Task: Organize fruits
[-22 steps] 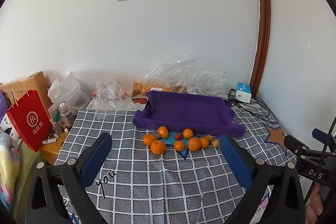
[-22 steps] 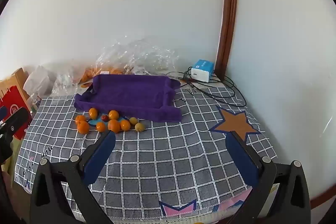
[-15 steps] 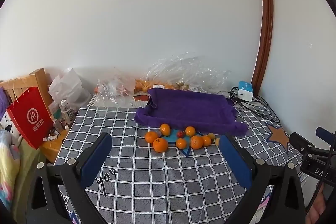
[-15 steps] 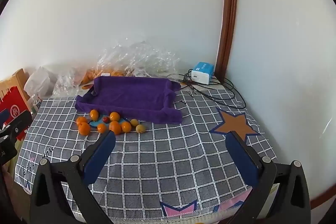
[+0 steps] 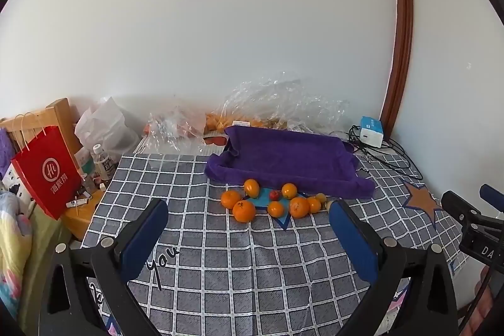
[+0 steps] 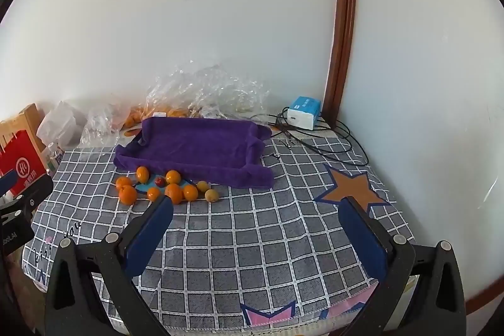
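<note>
The purple-towel tray [image 5: 285, 156] sits empty at the back of the bench [image 5: 252, 257] — all the fruits [image 5: 271, 200] are bunched on the cloth just at its 6 o'clock edge. Clear bags [image 5: 277, 103] at 12 hold orange stuff, hard to make out. Left gripper [image 5: 249, 238] and right gripper [image 6: 256, 232] both gape wide, holding nothing.

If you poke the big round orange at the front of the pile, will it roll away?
Probably a little. The big round orange fruit looks smooth and ball-shaped, so a poke should set it rolling. The checked grey tablecloth looks soft and flat, which would likely stop it soon. Neighbouring fruits sit close by, so it may bump them.
</note>
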A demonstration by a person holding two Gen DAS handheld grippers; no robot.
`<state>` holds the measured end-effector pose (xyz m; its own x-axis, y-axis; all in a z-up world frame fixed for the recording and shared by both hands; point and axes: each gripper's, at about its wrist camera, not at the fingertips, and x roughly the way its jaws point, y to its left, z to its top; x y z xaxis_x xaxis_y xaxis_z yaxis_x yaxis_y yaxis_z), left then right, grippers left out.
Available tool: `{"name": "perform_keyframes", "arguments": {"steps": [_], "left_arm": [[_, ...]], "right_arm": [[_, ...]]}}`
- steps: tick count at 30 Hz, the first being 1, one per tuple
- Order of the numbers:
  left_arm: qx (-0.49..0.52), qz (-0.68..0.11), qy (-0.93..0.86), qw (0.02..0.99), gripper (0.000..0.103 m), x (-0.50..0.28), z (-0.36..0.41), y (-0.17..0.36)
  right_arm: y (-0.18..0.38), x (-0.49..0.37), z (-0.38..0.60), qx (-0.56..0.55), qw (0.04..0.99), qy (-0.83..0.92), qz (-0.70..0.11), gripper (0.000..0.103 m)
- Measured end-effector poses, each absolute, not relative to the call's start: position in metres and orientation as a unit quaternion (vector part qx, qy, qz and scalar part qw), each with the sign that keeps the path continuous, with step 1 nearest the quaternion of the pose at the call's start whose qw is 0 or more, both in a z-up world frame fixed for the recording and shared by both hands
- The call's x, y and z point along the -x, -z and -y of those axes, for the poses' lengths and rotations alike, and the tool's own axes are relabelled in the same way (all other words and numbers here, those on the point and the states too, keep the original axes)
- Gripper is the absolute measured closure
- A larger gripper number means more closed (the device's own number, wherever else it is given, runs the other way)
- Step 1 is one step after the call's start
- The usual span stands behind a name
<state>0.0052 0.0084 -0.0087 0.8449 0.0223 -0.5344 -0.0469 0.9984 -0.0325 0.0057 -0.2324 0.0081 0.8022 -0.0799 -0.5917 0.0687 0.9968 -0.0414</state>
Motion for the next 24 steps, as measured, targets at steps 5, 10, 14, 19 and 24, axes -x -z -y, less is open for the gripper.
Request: {"name": "perform_keyframes", "arguments": {"steps": [5,10,14,19,24], "left_arm": [[0.021,-0.276,-0.020,0.961,0.000,-0.0033,-0.0071,0.0094],[0.018,-0.275,-0.021,0.961,0.000,-0.0027,-0.0066,0.0089],[0.018,-0.273,-0.020,0.962,0.000,-0.0020,-0.0073,0.0080],[0.018,-0.274,-0.020,0.961,0.000,-0.0011,-0.0073,0.0079],[0.014,-0.275,-0.019,0.961,0.000,-0.0022,-0.0050,0.0074]], "right_arm": [[-0.0095,-0.0059,0.2320,0.010,0.949,0.041,-0.312,0.000],[-0.0093,-0.0062,0.2323,0.008,0.950,0.040,-0.310,0.000],[-0.0090,-0.0067,0.2324,0.008,0.950,0.039,-0.310,0.000],[-0.0087,-0.0048,0.2283,0.012,0.950,0.040,-0.310,0.000],[-0.0079,-0.0037,0.2276,0.012,0.950,0.039,-0.308,0.000]]}}
